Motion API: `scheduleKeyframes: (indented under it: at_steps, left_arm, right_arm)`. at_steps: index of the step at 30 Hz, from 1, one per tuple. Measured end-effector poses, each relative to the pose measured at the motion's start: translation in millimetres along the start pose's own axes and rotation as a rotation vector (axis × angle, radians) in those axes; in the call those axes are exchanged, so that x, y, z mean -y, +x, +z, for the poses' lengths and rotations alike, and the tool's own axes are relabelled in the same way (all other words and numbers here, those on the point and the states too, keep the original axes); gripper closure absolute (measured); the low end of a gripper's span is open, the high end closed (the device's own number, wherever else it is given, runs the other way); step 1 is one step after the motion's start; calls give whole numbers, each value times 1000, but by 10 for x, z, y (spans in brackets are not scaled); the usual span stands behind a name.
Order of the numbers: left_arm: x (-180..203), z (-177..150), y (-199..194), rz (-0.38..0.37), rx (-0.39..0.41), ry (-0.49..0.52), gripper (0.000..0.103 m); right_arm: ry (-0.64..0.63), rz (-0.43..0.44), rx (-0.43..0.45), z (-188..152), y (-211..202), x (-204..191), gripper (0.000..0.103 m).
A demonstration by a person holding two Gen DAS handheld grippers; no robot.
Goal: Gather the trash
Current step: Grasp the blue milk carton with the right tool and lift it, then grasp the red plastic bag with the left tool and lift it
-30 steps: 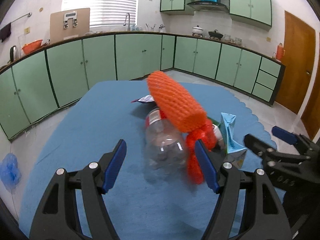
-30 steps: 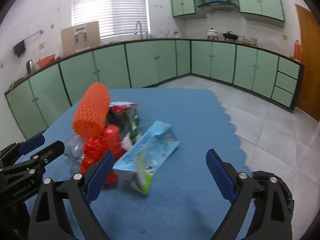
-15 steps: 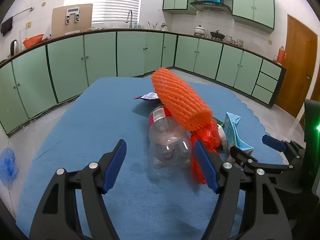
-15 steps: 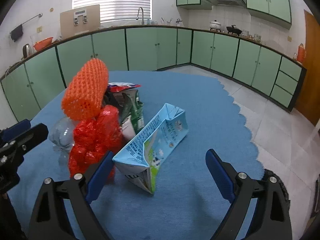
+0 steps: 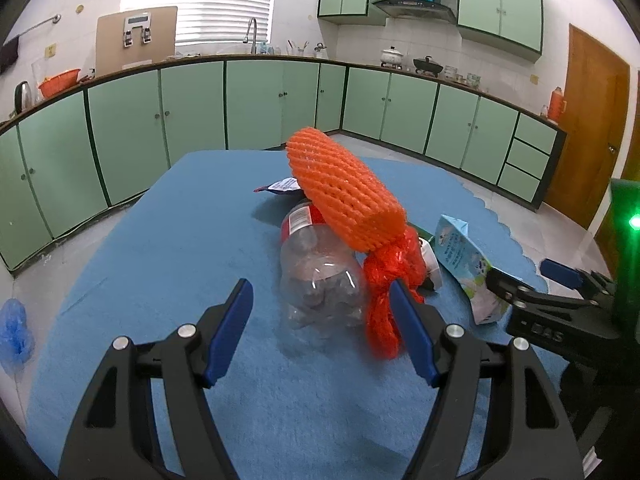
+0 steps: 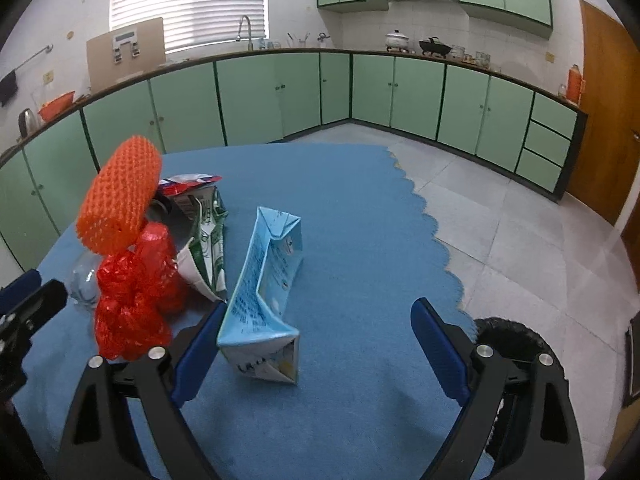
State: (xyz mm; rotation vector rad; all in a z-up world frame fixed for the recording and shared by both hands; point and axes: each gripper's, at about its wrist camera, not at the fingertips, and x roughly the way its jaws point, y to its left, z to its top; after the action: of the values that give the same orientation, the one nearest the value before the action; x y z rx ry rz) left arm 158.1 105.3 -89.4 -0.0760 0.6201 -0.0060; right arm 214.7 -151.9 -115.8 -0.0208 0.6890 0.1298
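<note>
My left gripper point(image 5: 322, 330) stands wide and empty; the clear bottle point(image 5: 320, 276) lies just ahead, between its jaws. My right gripper point(image 6: 316, 350), also wide and empty, has the blue carton point(image 6: 268, 288) lying lengthwise ahead, near its left finger.

Bottle point(image 5: 320, 276) left of carton point(image 5: 464, 258), on table point(image 5: 168, 248)

A blue cloth point(image 5: 168, 248) covers the table. Green base cabinets point(image 6: 256, 96) run along the walls under a dark countertop, with matching wall cabinets point(image 5: 496, 4) above. A range hood point(image 5: 414, 4) hangs over two pots point(image 6: 416, 42). A window blind point(image 5: 200, 0) is lowered behind the tap point(image 6: 245, 28). A wooden door point(image 5: 588, 120) stands at right. The floor point(image 6: 520, 240) is tiled.
</note>
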Motion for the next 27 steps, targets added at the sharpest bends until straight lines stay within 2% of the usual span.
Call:
scheduleKeyframes:
  at_steps: [4,7,8,9,10,19,23,27]
  left_arm:
    - [6,-10,-9,0,-1,0,35]
    - [27,-19,-17,-3,-3,5,35]
    - [37,-22,-17,-5,-6,7,35]
    - [43,-28,-15,-7,-8,9,35]
    - [70,-34,-13,-9,-11,13,34]
    - [369,-85,13,-63,-20,36,35]
    - [587,-100,93,-86,-28,67,46]
    - [709,-96,195,-61,-36,78,48]
  right_arm:
    - [-21,3,-18,80,136,-90,20]
    - [-24,5,-58,85,227,-93,32]
    - [-25,13,-74,77,252,-78,44]
    - [-25,23,-89,64,273,-59,61]
    - [-18,42,-103,44,282,-21,67]
    - [1,41,-62,-2,25,236,69]
    - [1,27,-39,14,-81,355,69]
    - [18,28,-37,5,-98,449,69]
